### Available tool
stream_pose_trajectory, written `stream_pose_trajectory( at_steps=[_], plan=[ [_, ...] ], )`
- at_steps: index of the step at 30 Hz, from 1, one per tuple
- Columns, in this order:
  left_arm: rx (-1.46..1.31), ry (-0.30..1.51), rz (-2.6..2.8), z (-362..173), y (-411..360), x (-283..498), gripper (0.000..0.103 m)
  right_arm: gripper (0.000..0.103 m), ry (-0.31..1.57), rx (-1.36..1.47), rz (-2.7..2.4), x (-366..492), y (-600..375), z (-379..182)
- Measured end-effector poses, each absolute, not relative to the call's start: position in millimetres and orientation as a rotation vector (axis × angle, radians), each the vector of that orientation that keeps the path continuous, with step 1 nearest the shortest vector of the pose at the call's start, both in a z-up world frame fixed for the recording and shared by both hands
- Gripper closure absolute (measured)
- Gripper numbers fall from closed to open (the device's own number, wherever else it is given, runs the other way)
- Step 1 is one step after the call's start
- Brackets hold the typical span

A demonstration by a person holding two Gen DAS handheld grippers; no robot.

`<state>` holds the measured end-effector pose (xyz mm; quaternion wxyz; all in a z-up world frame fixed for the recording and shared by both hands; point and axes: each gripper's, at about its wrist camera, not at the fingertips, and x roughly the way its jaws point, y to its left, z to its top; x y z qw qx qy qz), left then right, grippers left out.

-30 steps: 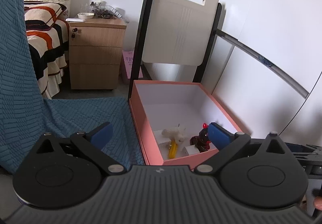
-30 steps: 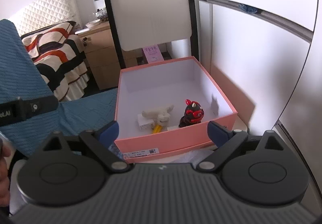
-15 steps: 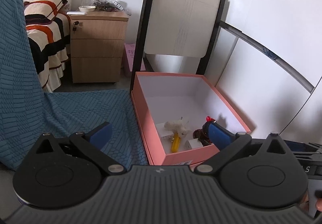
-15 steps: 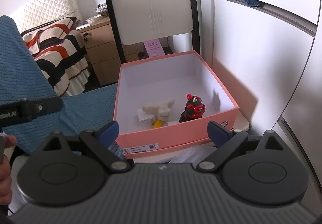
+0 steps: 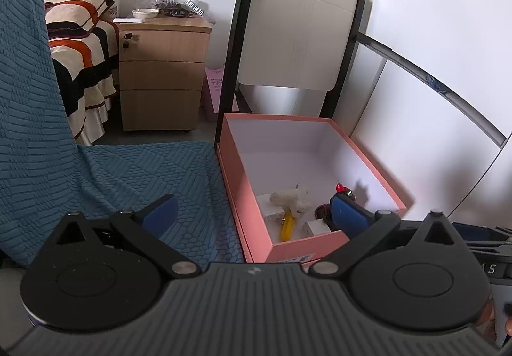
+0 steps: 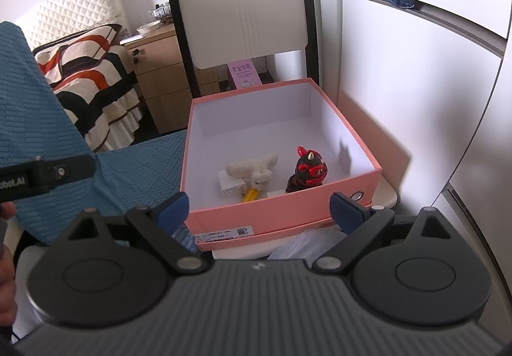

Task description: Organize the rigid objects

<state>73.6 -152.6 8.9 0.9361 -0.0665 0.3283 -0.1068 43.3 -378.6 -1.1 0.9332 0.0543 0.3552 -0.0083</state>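
A pink box (image 6: 281, 218) with a white inside stands open on a white chair seat (image 6: 385, 196). In its near half lie a red and black horned figurine (image 6: 305, 172), a cream fuzzy toy (image 6: 252, 165), a small white block (image 6: 232, 188) and a yellow piece (image 6: 251, 194). The same pink box (image 5: 256, 205) shows in the left wrist view with the cream toy (image 5: 289, 197) and yellow piece (image 5: 286, 225). My left gripper (image 5: 252, 215) is open, held short of the box. My right gripper (image 6: 260, 207) is open and empty in front of the near wall.
A blue textured cover (image 5: 112, 170) drapes the seat left of the box. The chair back (image 6: 243, 4) rises behind the box, a white wall panel (image 6: 416, 84) stands at the right. A wooden bedside cabinet (image 5: 161, 74) and striped bed (image 5: 80, 45) are beyond. Crinkled plastic (image 6: 300, 245) lies below.
Both grippers have drawn back and up a little from the box, so more of its inside shows. Both stay open, and nothing in the box has moved.
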Motion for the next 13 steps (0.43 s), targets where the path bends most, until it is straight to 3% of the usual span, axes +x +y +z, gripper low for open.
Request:
stream_pose_trajectory(
  at_steps=[13],
  plan=[
    [-0.134,0.676,-0.229,8.1,-155.0,72.9,0.0,0.007,0.731,0.105,-0.024,42.9,-378.5,-2.6]
  ],
)
